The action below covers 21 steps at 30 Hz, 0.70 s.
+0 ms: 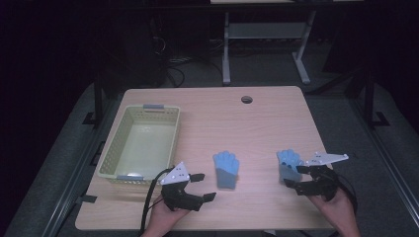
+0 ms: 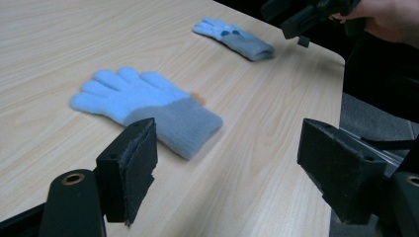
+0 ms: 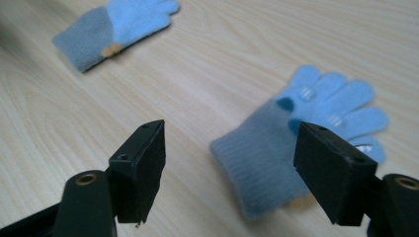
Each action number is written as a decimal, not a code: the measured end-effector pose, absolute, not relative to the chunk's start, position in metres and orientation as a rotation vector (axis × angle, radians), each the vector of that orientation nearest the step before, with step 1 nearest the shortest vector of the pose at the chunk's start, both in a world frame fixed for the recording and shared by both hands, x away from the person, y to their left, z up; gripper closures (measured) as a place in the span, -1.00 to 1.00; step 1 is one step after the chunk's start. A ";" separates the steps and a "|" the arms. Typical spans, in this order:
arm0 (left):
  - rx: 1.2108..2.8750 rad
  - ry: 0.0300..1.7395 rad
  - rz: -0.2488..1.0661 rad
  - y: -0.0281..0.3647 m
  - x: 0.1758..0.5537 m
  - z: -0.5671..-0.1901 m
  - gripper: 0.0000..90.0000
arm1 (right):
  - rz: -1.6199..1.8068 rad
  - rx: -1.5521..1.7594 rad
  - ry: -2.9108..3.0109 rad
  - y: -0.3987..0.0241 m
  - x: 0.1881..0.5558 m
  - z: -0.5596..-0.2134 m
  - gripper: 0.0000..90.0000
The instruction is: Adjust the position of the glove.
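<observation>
A: In the high view, the right gripper [image 1: 296, 177] covers the cuff of the right glove [image 1: 289, 163]; the person's forearms are cut off by the bottom edge.

B: Basket [image 1: 170, 134] contents: one pale patch, too small to identify.

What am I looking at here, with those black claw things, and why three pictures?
A person sits at a wooden table holding a two-jaw gripper in each hand: the left gripper and the right gripper. One camera looks down from above; the other two ride on the grippers, looking out between their black jaws. On the table lie two blue gloves, one near the middle, one by the right gripper, plus a pale basket at the left. Both grippers are open and hold nothing.
</observation>
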<state>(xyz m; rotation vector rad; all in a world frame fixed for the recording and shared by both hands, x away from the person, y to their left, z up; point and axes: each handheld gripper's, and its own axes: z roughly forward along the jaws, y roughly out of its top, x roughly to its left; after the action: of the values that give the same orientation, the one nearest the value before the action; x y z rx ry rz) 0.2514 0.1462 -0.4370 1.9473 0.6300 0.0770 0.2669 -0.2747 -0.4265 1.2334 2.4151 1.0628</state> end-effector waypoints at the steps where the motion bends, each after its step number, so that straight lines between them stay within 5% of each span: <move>1: 1.945 0.633 0.070 0.146 0.252 -0.437 -0.49 | 1.055 1.235 2.416 -0.274 0.269 -0.424 -0.36; 21: 1.958 0.603 0.044 0.141 0.249 -0.437 -0.48 | 0.850 1.250 2.551 -0.271 0.320 -0.423 -0.02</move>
<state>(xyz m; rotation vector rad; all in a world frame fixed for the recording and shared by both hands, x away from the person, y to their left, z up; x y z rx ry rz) 0.2494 0.1415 -0.4368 1.9585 0.6034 0.0440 0.3199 -0.2713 -0.4225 1.2498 2.5506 0.8503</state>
